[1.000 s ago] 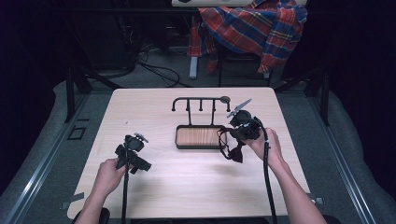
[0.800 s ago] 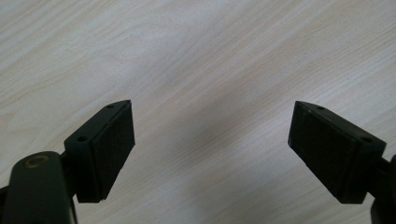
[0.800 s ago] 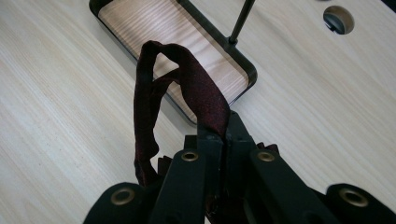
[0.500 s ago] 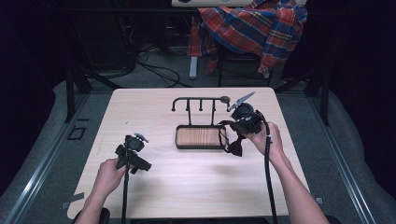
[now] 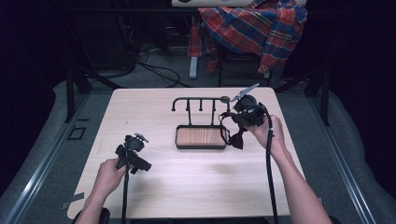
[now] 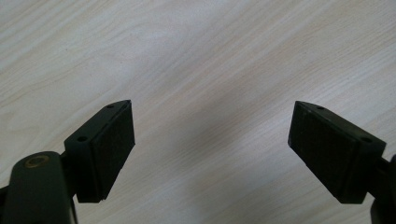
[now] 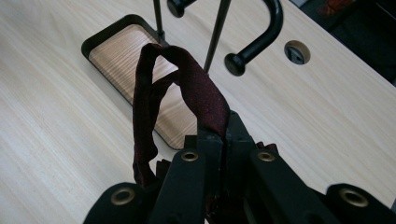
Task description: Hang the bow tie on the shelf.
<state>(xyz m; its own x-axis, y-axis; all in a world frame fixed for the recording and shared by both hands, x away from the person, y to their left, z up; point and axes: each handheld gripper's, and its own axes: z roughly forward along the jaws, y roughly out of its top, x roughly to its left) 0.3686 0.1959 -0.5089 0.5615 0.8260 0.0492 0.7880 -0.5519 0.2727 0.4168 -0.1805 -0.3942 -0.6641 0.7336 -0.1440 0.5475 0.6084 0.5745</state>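
High view gives us the layout: a black metal rack with hooks along its top bar and a wood-lined tray base point(image 5: 201, 137) stands in the middle of the pale wooden table point(image 5: 196, 182), and we take that rack as our landmark. Just beside the rack's right end, our right gripper point(image 5: 236, 125) holds a dark red fabric bow tie with a looped strap point(image 5: 237, 138), the bow hanging below the gripper at the tray's right edge. In the right gripper view the jaws are pressed together on the strap, and the loop point(image 7: 177, 88) rises ahead of them, open in an arch, with the rack's curled end hook point(image 7: 257, 39) just beyond it and above the tray.

We judge the step to be hanging the strap on that end hook. To do it well, we keep the clamp firm, since the cloth is limp and the loop could collapse if the hold slackens. We lift so the top of the arch clears the hook's ball tip, carry it over, then lower until the hook bears the weight before letting go. The thin uprights stand close by, so we avoid snagging them.

Well to the left of the rack and nearer us, our left gripper point(image 5: 133, 156) hovers over bare table, its jaws spread wide with nothing between them
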